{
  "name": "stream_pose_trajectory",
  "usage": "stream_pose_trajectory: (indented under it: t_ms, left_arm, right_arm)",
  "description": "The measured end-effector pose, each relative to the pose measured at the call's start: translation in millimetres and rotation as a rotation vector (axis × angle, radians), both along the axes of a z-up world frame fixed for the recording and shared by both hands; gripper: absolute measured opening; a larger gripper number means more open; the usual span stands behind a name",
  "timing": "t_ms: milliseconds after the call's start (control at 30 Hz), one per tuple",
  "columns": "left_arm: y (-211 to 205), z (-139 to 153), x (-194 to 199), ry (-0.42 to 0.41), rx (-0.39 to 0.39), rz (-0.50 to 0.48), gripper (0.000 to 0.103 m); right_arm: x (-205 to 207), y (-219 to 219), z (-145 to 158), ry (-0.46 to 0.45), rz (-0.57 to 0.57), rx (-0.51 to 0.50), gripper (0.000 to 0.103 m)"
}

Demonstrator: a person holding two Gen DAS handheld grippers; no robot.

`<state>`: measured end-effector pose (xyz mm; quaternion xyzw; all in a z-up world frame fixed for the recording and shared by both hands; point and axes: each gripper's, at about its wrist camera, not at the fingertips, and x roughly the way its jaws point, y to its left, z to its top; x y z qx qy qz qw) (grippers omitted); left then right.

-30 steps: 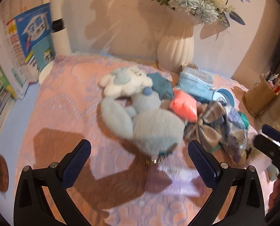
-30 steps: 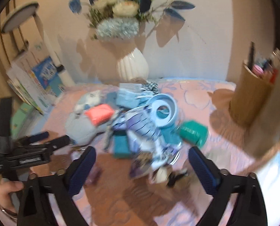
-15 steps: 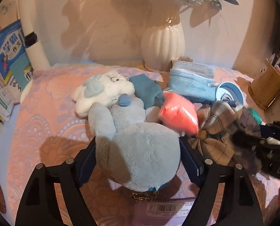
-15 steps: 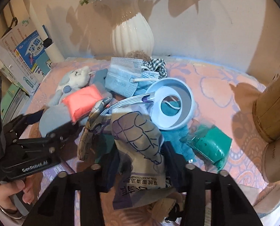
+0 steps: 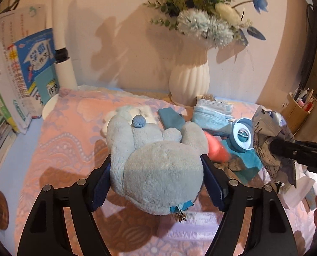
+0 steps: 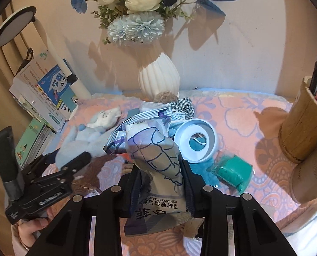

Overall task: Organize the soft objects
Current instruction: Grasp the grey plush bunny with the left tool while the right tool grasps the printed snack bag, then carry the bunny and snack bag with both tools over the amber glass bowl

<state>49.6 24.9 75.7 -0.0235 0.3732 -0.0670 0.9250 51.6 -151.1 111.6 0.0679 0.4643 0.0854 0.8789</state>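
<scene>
Over the pink patterned cloth, both grippers are now carrying loads, where a second ago both were hanging empty with jaws wide apart. The left gripper has been closing and is clamping the grey-blue plush toy by its round body, pads pressing both sides; the toy is sitting higher against the background than when it was lying flat on the cloth. The right gripper has also been closing and is pinching the printed wipes packet, which is standing upright between the pads instead of lying in the pile. Remaining on the cloth: the white plush, face masks, blue-and-white tape roll, orange item, teal bundle. The white vase is standing behind them.
</scene>
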Motion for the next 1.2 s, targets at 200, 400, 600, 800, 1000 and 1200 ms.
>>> stream_pose_trajectory:
  t_ms: [200,400,600,800,1000,1200]
  left_arm:
    - [-2,12,-24,-0.012,-0.009,0.002,0.075]
    - [-19,29,-51,-0.041,-0.040,-0.019,0.075]
    - [-52,42,-69,-0.039,-0.084,-0.050,0.075]
    - [-104,54,-83,-0.037,-0.101,-0.137,0.075]
    - [-168,60,-98,-0.038,-0.100,-0.272,0.075]
    - [-231,64,-107,-0.041,-0.093,-0.400,0.075]
  right_arm:
    - [-18,-1,11,-0.006,-0.001,0.017,0.035]
    - [-45,-14,27,0.009,-0.019,0.041,0.035]
    - [-78,-54,44,0.004,-0.077,0.064,0.035]
    - [-110,-103,59,-0.006,-0.157,0.067,0.035]
    - [-137,-162,65,0.013,-0.267,0.047,0.035]
    - [-151,-220,73,0.016,-0.362,0.035,0.035]
